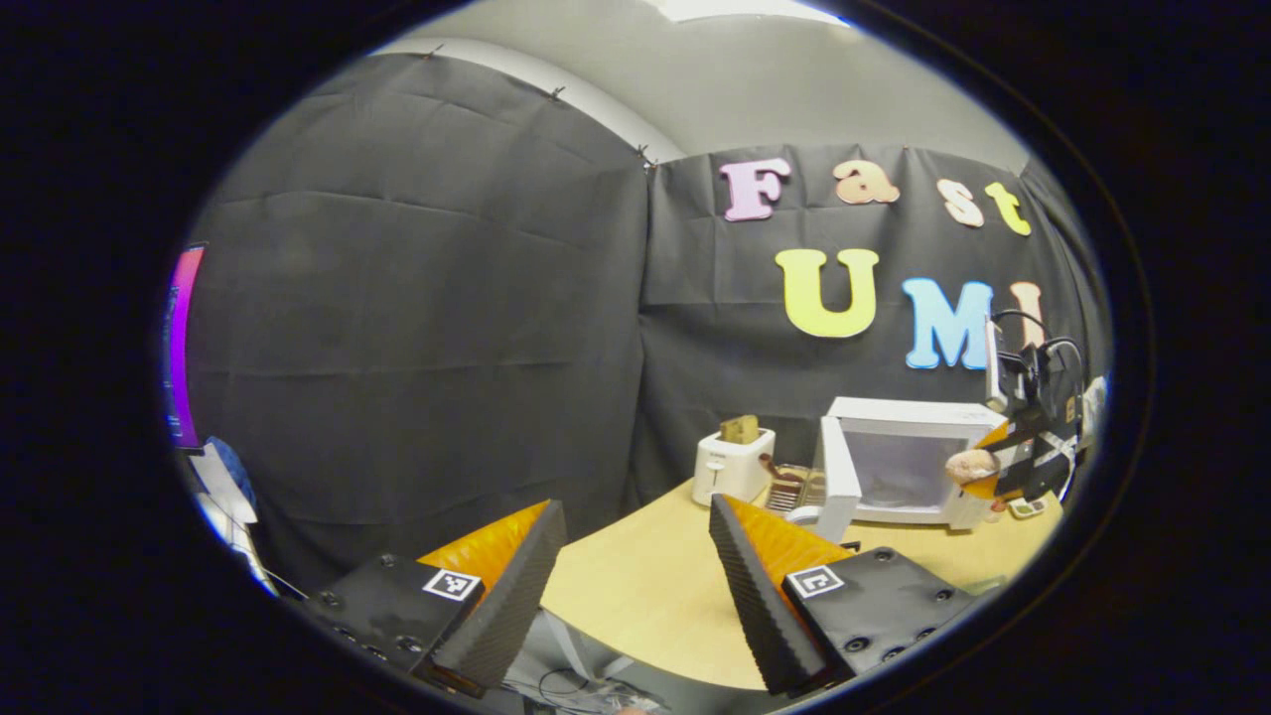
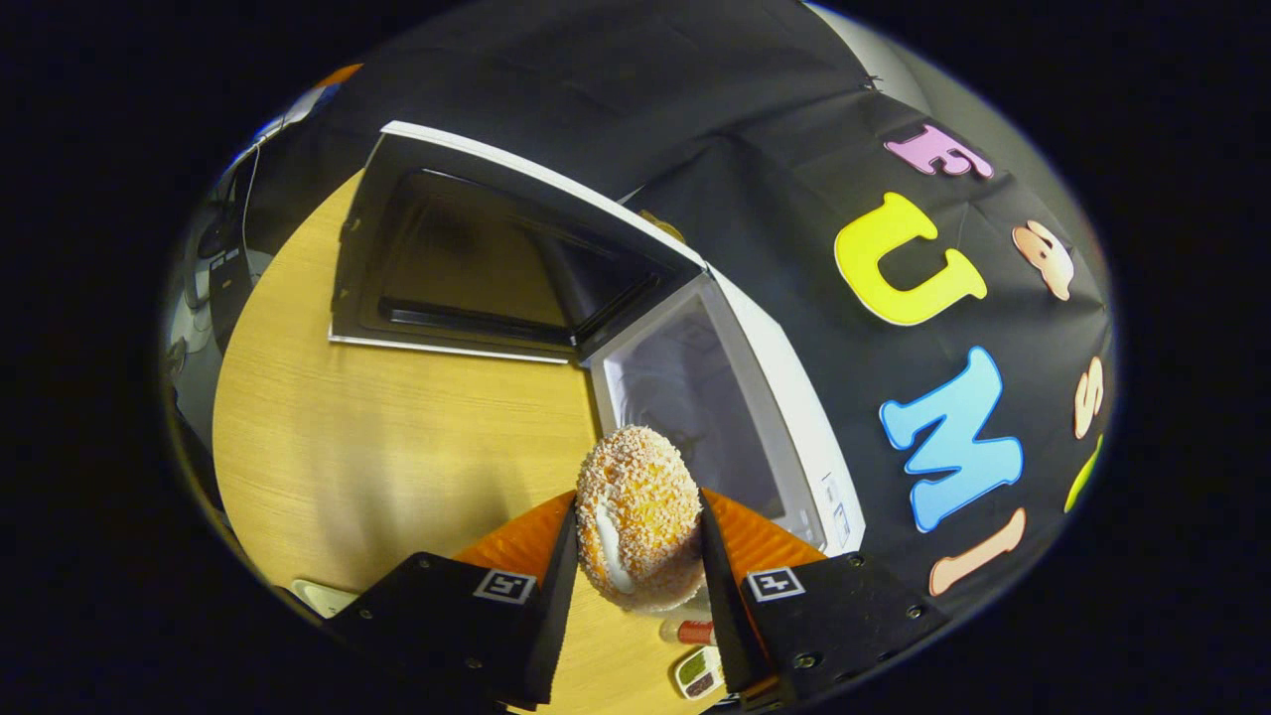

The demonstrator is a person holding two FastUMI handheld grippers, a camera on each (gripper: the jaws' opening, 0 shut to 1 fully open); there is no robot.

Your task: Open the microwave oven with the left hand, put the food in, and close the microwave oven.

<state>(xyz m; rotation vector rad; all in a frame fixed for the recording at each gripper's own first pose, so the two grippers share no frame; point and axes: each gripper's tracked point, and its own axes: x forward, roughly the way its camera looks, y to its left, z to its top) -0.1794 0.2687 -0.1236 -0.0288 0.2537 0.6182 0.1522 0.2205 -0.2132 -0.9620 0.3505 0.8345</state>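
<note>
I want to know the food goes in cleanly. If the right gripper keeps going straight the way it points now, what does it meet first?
Probably the microwave's open cavity: the right gripper, shut on the bun, points into it, the door swung aside. Depth is unclear.

Staged kitchen booth: black cloth wall (image 1: 417, 328), wooden table (image 1: 645, 586), microwave (image 1: 909, 462), toaster (image 1: 730, 465).

Microwave (image 2: 794, 397) open, bun (image 2: 638, 516) at its mouth

White oven stands on the table, door (image 2: 477, 268) swung wide, cavity empty. The crumb-coated, cream-filled bun is pinched in the right gripper (image 2: 635, 556).
</note>
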